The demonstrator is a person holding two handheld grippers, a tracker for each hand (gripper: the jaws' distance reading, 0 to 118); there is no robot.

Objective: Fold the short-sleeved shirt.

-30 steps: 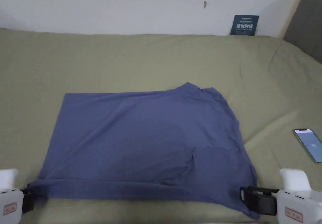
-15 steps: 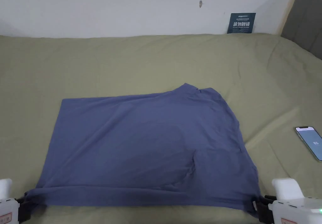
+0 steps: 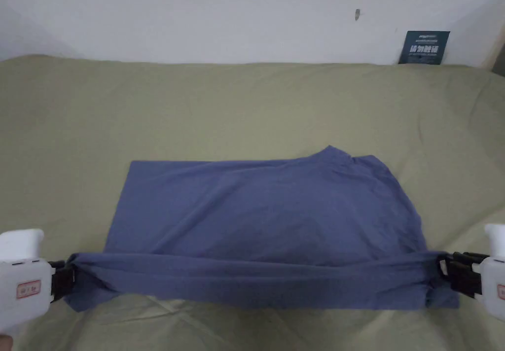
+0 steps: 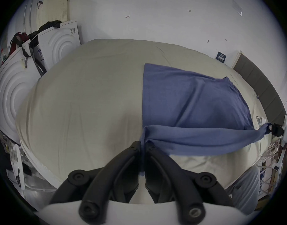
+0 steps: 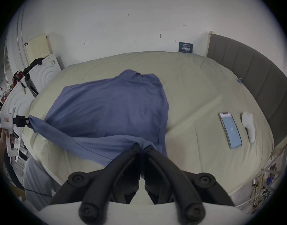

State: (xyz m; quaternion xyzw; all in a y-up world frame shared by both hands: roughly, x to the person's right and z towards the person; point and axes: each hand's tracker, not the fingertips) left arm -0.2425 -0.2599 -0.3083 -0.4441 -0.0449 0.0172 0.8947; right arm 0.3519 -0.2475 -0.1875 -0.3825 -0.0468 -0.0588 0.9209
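A blue short-sleeved shirt (image 3: 266, 209) lies spread on an olive-green bed (image 3: 246, 105), collar toward the far right. Its near edge is lifted off the bed and stretched taut between my two grippers. My left gripper (image 3: 69, 279) is shut on the near left corner, and in the left gripper view (image 4: 142, 143) the blue cloth (image 4: 196, 98) runs between the closed jaws. My right gripper (image 3: 444, 267) is shut on the near right corner; in the right gripper view (image 5: 142, 145) the shirt (image 5: 107, 101) bunches between its jaws.
A phone (image 5: 231, 129) and a white controller (image 5: 249, 126) lie on the bed right of the shirt. A grey headboard (image 5: 253, 76) bounds the right side, a white wall (image 3: 246, 17) the far side. White appliances (image 4: 17, 85) stand beyond the left end.
Both grippers have raised the shirt's near edge off the bed and carried it away from me, so the hem now hangs stretched between them. The head camera has also shifted.
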